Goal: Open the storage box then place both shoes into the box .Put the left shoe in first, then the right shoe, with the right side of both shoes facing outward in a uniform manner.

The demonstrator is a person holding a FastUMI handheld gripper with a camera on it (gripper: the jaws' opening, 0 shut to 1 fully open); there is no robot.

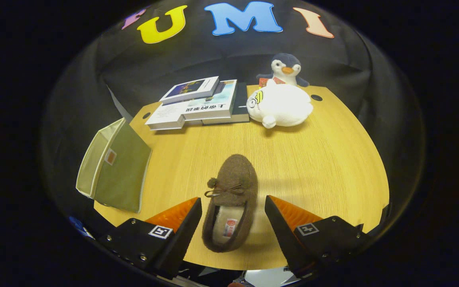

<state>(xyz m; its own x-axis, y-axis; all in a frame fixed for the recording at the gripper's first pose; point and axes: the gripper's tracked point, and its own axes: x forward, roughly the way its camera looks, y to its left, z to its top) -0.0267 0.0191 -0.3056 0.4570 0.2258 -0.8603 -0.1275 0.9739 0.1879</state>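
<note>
A brown fuzzy slipper (231,199) with a small bow lies on the wooden table (325,167), toe pointing away from me. Its heel end sits between my two fingers, and the toe reaches beyond them. My gripper (233,207) is open, with a gap on each side of the shoe and neither finger touching it. An olive-green fabric storage box (113,169) stands at the table's left edge, left of the left finger. Its lid or flap looks closed, with a small orange label on the face.
A stack of books (199,104) lies at the far side of the table. To its right rest a white plush toy (280,107) and, behind that, a penguin plush (285,69). Bare tabletop spreads right of the slipper.
</note>
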